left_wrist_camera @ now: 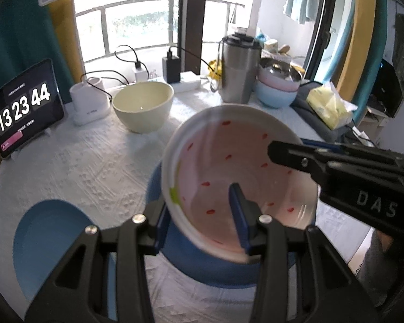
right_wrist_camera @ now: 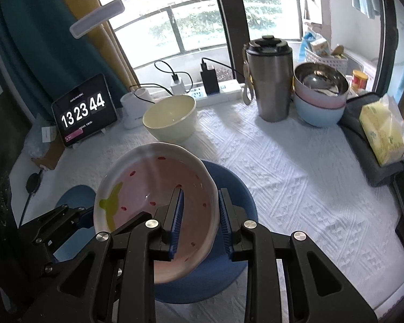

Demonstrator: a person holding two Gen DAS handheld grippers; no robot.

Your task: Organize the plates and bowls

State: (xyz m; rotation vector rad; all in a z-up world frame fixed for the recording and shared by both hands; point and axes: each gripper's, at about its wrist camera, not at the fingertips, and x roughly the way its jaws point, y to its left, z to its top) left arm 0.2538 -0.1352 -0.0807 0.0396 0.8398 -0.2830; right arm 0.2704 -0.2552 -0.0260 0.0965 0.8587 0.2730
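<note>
Two grippers of mine clamp one pink plate (right_wrist_camera: 159,202) by opposite rims above the dark blue plate (right_wrist_camera: 237,185) on the white tablecloth (right_wrist_camera: 296,188): left gripper (left_wrist_camera: 202,215) on its left rim, right gripper (right_wrist_camera: 200,215) on its right; cream bowl (right_wrist_camera: 171,119) beyond

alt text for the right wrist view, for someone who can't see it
The right hand-held gripper clamps the rim of a pink strawberry-patterned ceramic plate, held tilted above a dark blue round plate on a white textured tablecloth. The left hand-held gripper grips the opposite rim.
</note>
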